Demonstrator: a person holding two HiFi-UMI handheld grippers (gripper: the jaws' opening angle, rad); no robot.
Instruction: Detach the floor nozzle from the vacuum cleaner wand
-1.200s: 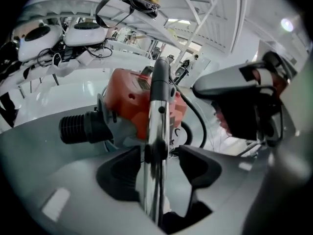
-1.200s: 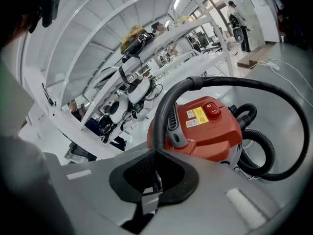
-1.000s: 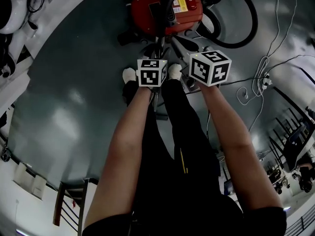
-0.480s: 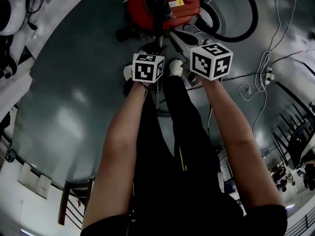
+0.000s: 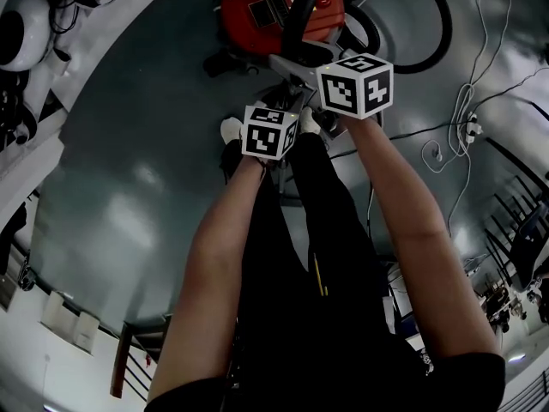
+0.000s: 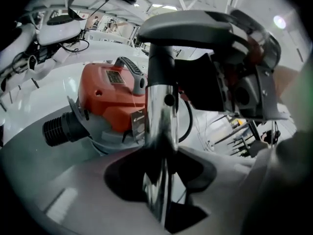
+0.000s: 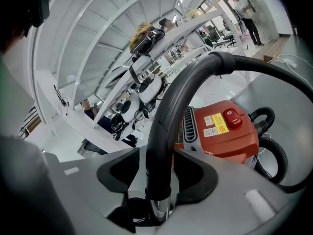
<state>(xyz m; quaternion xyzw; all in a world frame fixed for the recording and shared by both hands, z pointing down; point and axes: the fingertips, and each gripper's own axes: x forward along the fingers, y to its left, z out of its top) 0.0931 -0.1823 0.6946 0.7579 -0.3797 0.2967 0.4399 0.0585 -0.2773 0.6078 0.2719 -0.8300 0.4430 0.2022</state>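
So the left hand-held gripper (image 6: 161, 180) had just been closing and sat clenched on the shiny chrome wand (image 6: 161, 126), black pads hugging it on both sides. The tube ran straight up the middle of the left gripper view.

The right hand-held gripper (image 7: 159, 180) was the opposite story. Its jaws had just been opening, so it was released, with a sliver of gap showing on the left side. The thing standing between them was the black bent tube (image 7: 164, 121), right where it plugs into the chrome. In the head view the right one sat further along the wand than the left, on the vacuum's side.

The black bend arched up and over toward the red vacuum cleaner (image 5: 274, 7), which stood on the grey floor (image 5: 129, 144) near its far edge, ahead of the person's white shoes (image 5: 230, 130). The black hose (image 5: 433, 45) looped on the floor to the right of it, and some white cables (image 5: 463, 118) trailed by the right edge.

The lower end of the wand dropped down between the person's legs, and the floor nozzle couldn't be made out from there.
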